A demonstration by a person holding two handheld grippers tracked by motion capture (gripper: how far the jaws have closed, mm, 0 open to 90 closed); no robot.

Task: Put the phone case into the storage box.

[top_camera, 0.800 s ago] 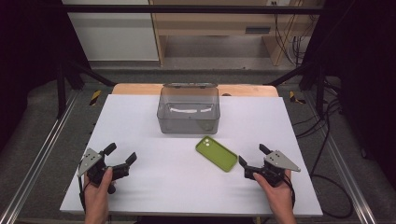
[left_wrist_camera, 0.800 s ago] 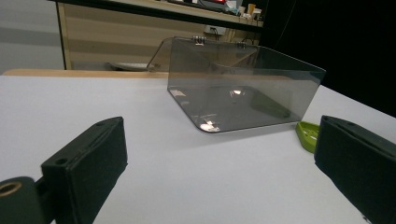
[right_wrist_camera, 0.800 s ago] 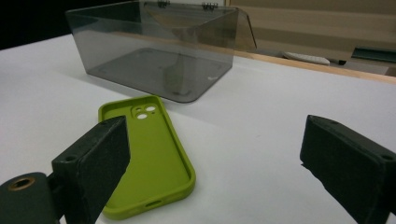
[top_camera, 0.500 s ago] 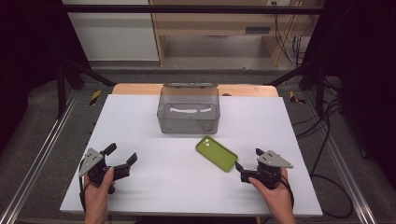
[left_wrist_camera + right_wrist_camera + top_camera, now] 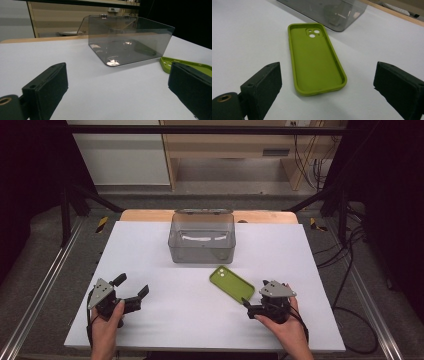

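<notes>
A green phone case (image 5: 231, 283) lies inside-up on the white table (image 5: 165, 255), right of the middle. My right gripper (image 5: 255, 294) is open just behind the case's near end. In the right gripper view, the case (image 5: 317, 60) lies lengthwise ahead of the wide-apart jaws, with nothing held in the gripper (image 5: 328, 72). My left gripper (image 5: 132, 286) is open at the front left, empty, resting near the table. Its own view has the gripper (image 5: 117, 75) facing a clear grey box (image 5: 130, 42), with the case's edge (image 5: 185, 65) at the right.
The clear grey box (image 5: 202, 240) stands at the table's back middle, lid hinged back and nothing visible inside. A wooden strip (image 5: 145, 215) runs along the far edge. Metal rails (image 5: 45, 285) flank the table and cables (image 5: 350, 270) trail on the right.
My right gripper has moved left and slightly forward, closing in on the near end of the green case. The left gripper has stayed where it was.
</notes>
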